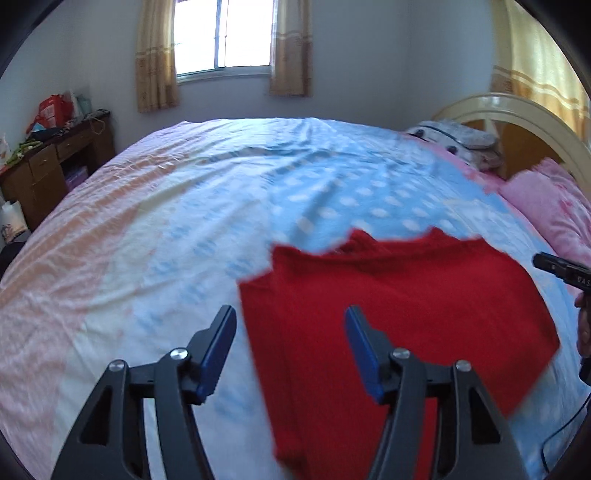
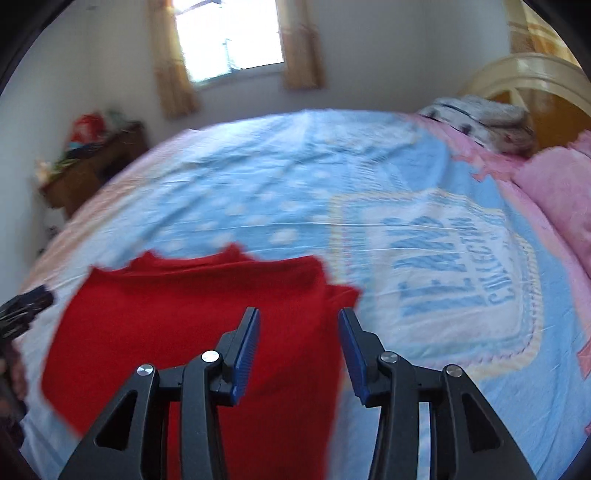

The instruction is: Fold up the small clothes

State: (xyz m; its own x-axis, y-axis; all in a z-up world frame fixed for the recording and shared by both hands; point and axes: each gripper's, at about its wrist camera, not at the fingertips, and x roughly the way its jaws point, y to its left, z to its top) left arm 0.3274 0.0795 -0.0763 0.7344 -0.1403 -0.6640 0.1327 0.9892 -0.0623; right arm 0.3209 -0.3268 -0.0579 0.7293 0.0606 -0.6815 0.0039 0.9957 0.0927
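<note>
Red garment [image 1: 399,306]: one small piece of plain, bright red knit-like cloth, no print visible. Lies flat and partly folded, with an overlapping layer along one side. Far edge uneven, with a shallow dip like a neckline; side edges fairly straight. In the right wrist view [image 2: 192,317] the far right corner shows a doubled fold. Outline blurred in both views.

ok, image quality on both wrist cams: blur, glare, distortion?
Left wrist: red garment edges smeared, window blown out, strong fisheye bowing of the bed. Right wrist: blurrier overall, desk and bedspread lettering smeared, window overexposed.
</note>
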